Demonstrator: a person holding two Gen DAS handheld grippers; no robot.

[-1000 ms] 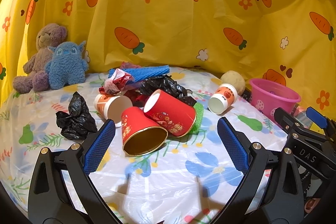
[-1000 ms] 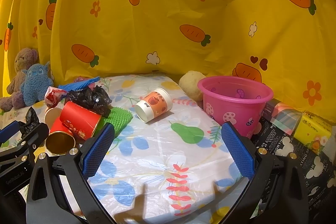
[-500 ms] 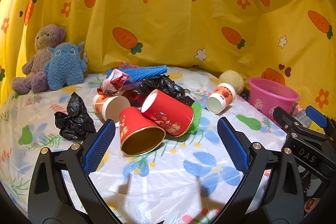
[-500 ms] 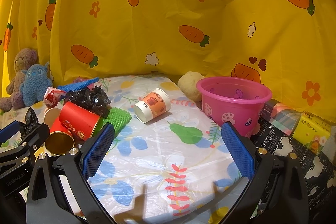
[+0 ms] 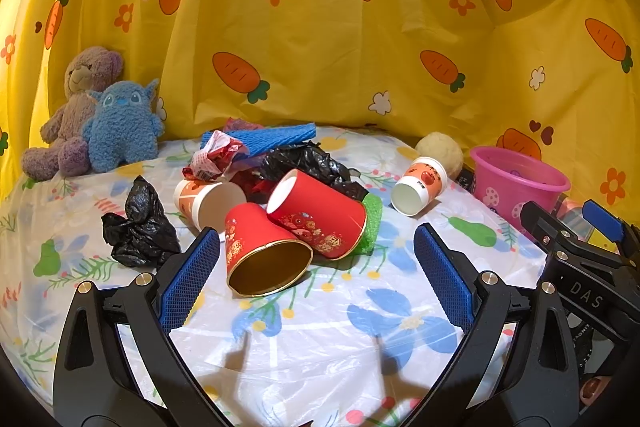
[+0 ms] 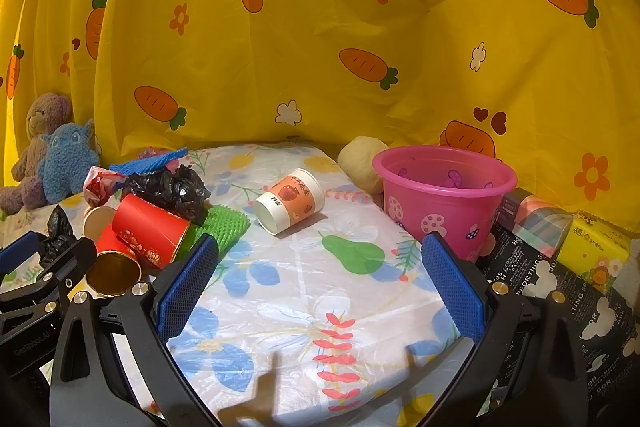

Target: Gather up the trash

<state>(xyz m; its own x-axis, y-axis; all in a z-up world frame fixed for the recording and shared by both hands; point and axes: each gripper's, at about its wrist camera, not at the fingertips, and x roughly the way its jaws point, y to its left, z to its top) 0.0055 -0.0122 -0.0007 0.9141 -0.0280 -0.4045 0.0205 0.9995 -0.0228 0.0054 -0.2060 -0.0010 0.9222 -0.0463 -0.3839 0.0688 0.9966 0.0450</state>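
Observation:
A heap of trash lies on the floral tablecloth [image 5: 320, 331]: two red paper cups [image 5: 264, 251] [image 5: 320, 213] on their sides, an orange-white cup [image 5: 204, 199], crumpled black bags [image 5: 138, 227] [image 5: 312, 165], a red wrapper [image 5: 216, 157], a blue cloth [image 5: 276, 141] and a green net [image 5: 370, 219]. Another orange-white cup [image 6: 290, 201] lies apart toward the pink bucket [image 6: 444, 195]. My left gripper [image 5: 316, 281] is open just in front of the nearest red cup. My right gripper [image 6: 316, 293] is open over bare cloth, short of the lone cup.
Two plush toys [image 5: 92, 115] sit at the back left against the yellow carrot curtain [image 5: 320, 27]. A beige ball [image 6: 358, 161] rests behind the bucket. Boxes and a yellow tissue pack [image 6: 592, 253] lie right of the table edge.
The left gripper has drifted slightly right, so the cup pile sits a little further left in its view. Both grippers stay open; no object moved.

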